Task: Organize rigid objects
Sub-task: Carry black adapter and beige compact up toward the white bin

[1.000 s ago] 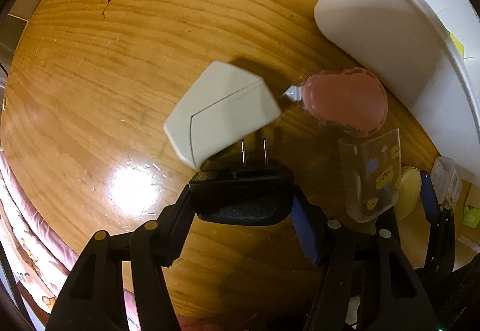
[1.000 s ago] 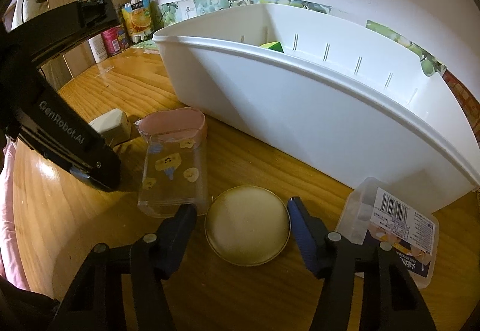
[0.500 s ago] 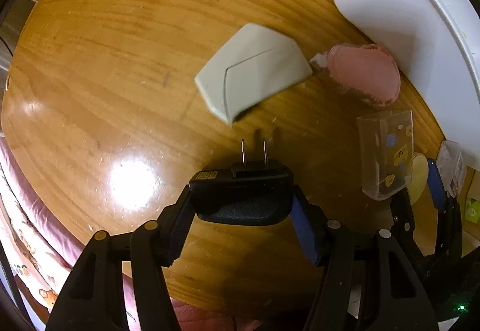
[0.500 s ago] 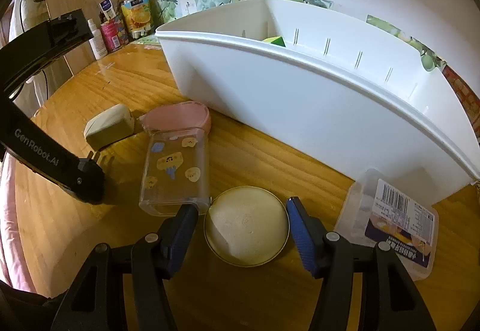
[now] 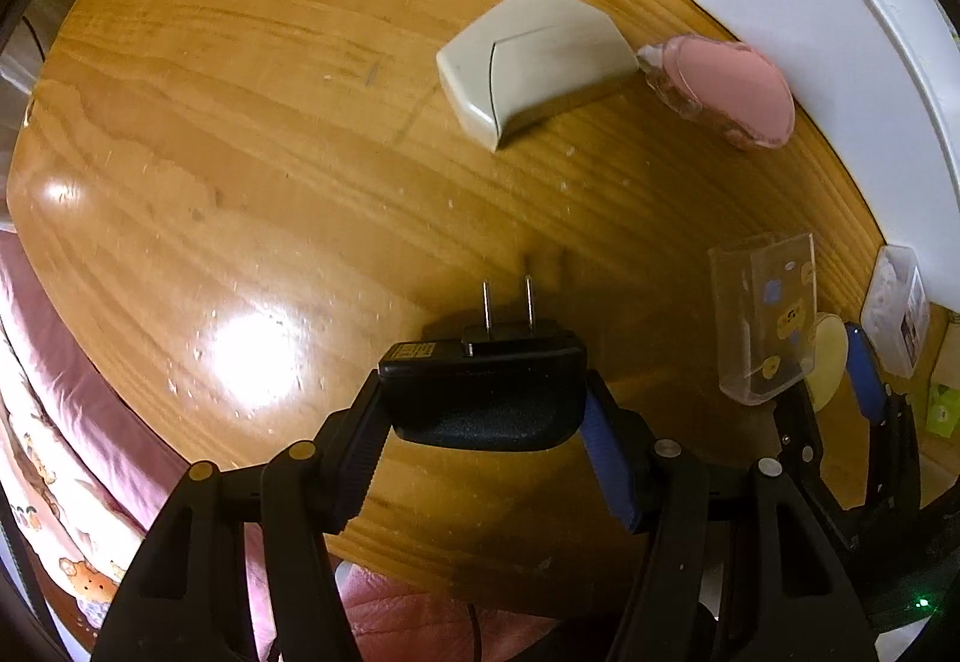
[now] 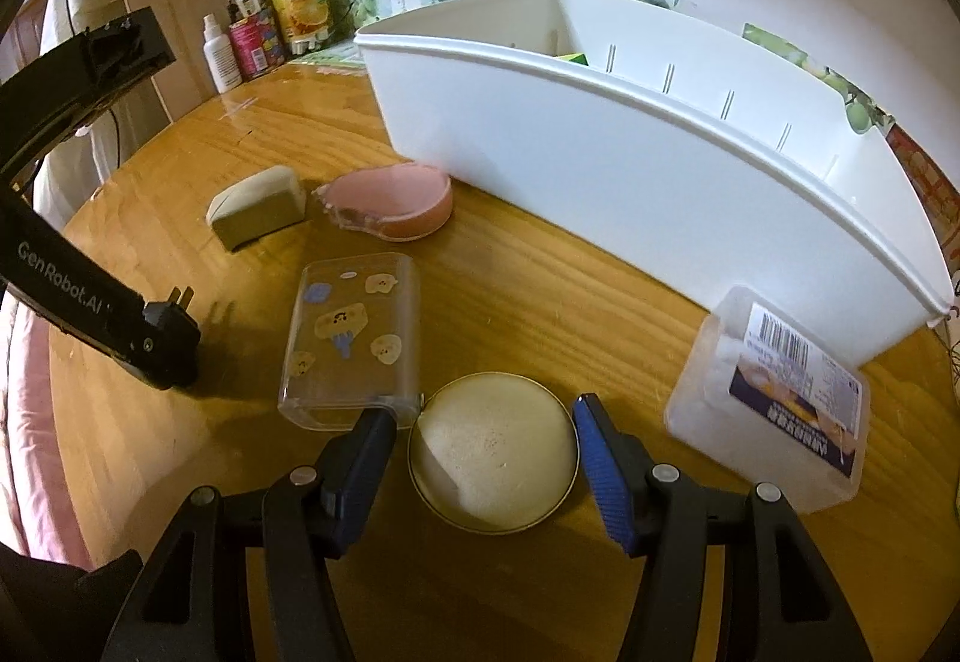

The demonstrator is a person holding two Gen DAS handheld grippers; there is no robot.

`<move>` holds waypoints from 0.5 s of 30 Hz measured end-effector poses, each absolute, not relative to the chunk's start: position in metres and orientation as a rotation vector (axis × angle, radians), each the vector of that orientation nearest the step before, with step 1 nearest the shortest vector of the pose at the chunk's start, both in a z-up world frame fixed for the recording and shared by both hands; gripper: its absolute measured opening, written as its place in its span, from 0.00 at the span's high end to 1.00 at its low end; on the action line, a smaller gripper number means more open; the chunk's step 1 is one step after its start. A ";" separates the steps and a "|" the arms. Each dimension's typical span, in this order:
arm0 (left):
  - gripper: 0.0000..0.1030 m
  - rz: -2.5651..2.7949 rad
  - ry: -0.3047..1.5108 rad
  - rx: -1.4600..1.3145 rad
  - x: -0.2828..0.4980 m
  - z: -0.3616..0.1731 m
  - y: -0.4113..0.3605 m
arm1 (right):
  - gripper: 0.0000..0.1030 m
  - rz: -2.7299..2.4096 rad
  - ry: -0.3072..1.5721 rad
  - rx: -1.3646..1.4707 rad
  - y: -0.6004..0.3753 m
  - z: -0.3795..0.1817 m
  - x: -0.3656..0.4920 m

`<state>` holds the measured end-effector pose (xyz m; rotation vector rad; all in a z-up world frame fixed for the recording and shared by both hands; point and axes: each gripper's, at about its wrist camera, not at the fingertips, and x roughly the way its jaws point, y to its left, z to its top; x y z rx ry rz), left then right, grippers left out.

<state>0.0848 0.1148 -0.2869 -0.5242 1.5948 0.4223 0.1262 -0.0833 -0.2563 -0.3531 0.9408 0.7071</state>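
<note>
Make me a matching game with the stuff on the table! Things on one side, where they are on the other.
Things:
1. black plug
2. round tin
3. pink case
4. labelled plastic box

Places:
A. between the right gripper fingers
B. by the right end of the white bin
C. clamped in the left gripper
D. beside the beige box

Pairs: 1-C, 2-A, 3-D, 4-B

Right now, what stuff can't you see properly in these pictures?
- Inside the white bin: right wrist view, its front wall hides all but a green scrap.
- The charger: left wrist view, the left gripper covers its sides.
- The round tin: left wrist view, mostly behind the clear case.
- The labelled box: print too small.
</note>
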 end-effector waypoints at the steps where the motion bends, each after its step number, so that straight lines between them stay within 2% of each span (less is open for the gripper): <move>1: 0.37 0.423 1.591 -0.524 0.077 -0.285 0.112 | 0.40 0.709 0.942 -0.354 -0.085 -0.256 0.125; 15: 0.37 0.416 1.551 -0.517 0.044 -0.271 0.096 | 0.41 0.755 0.953 -0.381 -0.114 -0.250 0.096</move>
